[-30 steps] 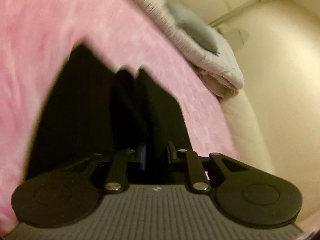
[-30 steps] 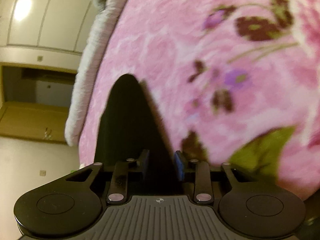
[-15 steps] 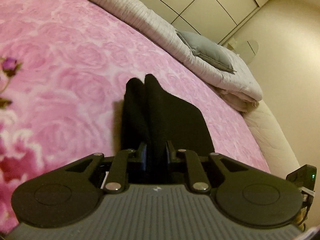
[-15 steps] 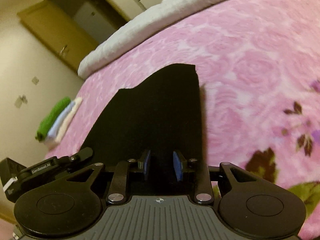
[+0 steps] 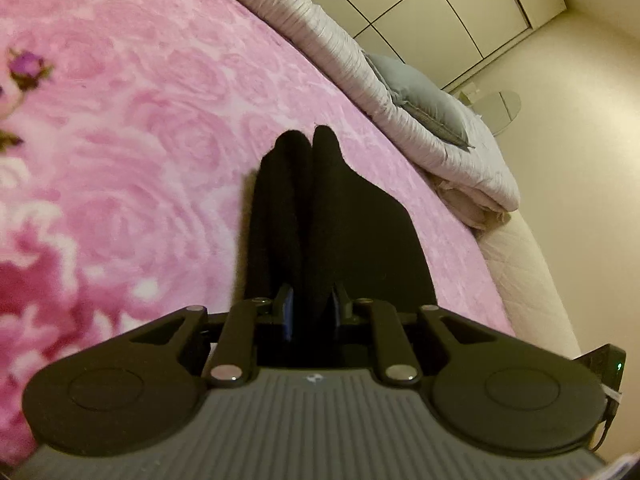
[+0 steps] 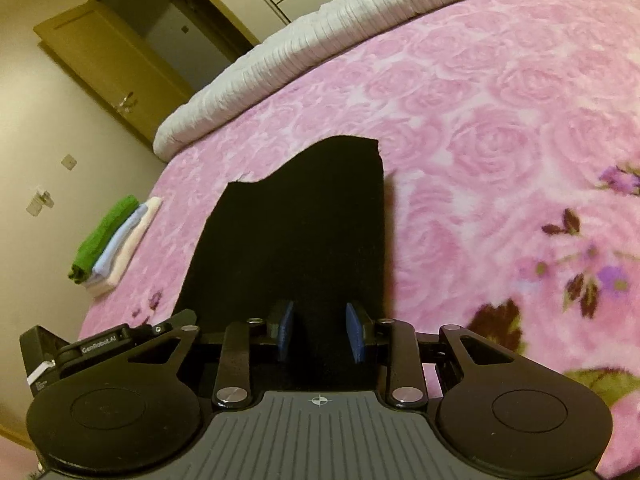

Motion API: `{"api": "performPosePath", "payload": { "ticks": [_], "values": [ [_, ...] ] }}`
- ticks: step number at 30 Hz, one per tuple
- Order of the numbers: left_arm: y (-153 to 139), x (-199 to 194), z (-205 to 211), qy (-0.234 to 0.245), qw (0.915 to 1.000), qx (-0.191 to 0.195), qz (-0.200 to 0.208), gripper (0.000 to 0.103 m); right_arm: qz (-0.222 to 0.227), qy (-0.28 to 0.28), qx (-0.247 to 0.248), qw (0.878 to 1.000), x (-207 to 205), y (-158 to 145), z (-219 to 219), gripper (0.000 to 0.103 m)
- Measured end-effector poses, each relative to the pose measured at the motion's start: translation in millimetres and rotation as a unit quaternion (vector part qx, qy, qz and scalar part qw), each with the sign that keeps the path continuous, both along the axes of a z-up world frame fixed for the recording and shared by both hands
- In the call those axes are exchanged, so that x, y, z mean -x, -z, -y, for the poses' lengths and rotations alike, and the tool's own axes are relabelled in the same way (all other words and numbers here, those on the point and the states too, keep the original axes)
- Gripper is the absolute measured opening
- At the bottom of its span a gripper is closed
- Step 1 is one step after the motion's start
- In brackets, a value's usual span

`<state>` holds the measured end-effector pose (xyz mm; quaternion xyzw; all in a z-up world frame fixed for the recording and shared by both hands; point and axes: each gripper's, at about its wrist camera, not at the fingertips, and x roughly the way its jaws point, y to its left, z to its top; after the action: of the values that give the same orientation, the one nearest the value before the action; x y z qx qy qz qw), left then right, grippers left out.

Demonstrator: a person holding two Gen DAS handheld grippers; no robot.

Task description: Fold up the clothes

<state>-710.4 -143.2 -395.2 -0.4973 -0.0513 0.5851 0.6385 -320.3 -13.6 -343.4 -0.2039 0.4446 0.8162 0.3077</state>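
A black garment [image 5: 352, 232] stretches away over the pink rose blanket [image 5: 140, 140], bunched into two ridges at its far end. My left gripper [image 5: 311, 304] pinches its near edge, cloth filling the gap, and its jaws are opening slightly. In the right wrist view the same black garment [image 6: 304, 220] spreads as a flat panel with a stepped far edge. My right gripper [image 6: 319, 328] holds a fold of it between the blue pads [image 6: 285, 330]. Both grippers sit side by side at the near edge.
A rolled white quilt [image 5: 340, 52] and a grey pillow [image 5: 420, 96] line the far side of the bed. A stack of folded clothes [image 6: 112, 236], green on top, lies near the bed's left edge. Beyond are a wooden door [image 6: 120, 60] and wardrobe fronts [image 5: 440, 8].
The right wrist has rolled, so the bed now lies nearly level in its view. The garment, wide and blurred in the left view a second ago, now lies narrow and stretched out.
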Motion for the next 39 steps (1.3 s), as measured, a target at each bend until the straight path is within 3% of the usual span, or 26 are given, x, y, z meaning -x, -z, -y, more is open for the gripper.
{"api": "performPosePath", "payload": {
  "ticks": [6, 10, 16, 21, 30, 35, 39],
  "values": [
    [-2, -3, 16, -0.01, 0.9994, 0.022, 0.026, 0.02, -0.037, 0.033, 0.047, 0.998, -27, 7, 5, 0.03],
    [-4, -5, 20, -0.017, 0.9996, 0.019, 0.011, 0.014, -0.04, 0.03, 0.045, 0.998, -24, 4, 13, 0.03],
    [-5, -10, 16, -0.009, 0.9987, 0.029, -0.04, 0.013, 0.024, -0.014, -0.025, 0.999, 2, -6, 27, 0.03],
    [-2, -13, 17, -0.019, 0.9975, 0.04, -0.056, 0.016, 0.105, -0.062, -0.102, 0.987, 30, -1, 43, 0.031],
    [-48, -41, 32, -0.002, 0.987, 0.037, -0.157, 0.017, 0.12, -0.053, -0.14, 0.981, 19, -22, 60, 0.032],
    [-42, -58, 28, 0.006, 0.9752, 0.085, -0.204, 0.018, 0.159, -0.075, -0.104, 0.979, 32, -10, 60, 0.032],
    [-54, -67, 31, 0.008, 0.9673, 0.098, -0.234, 0.018, 0.194, -0.09, -0.132, 0.968, 42, -31, 65, 0.032]
  ]
}}
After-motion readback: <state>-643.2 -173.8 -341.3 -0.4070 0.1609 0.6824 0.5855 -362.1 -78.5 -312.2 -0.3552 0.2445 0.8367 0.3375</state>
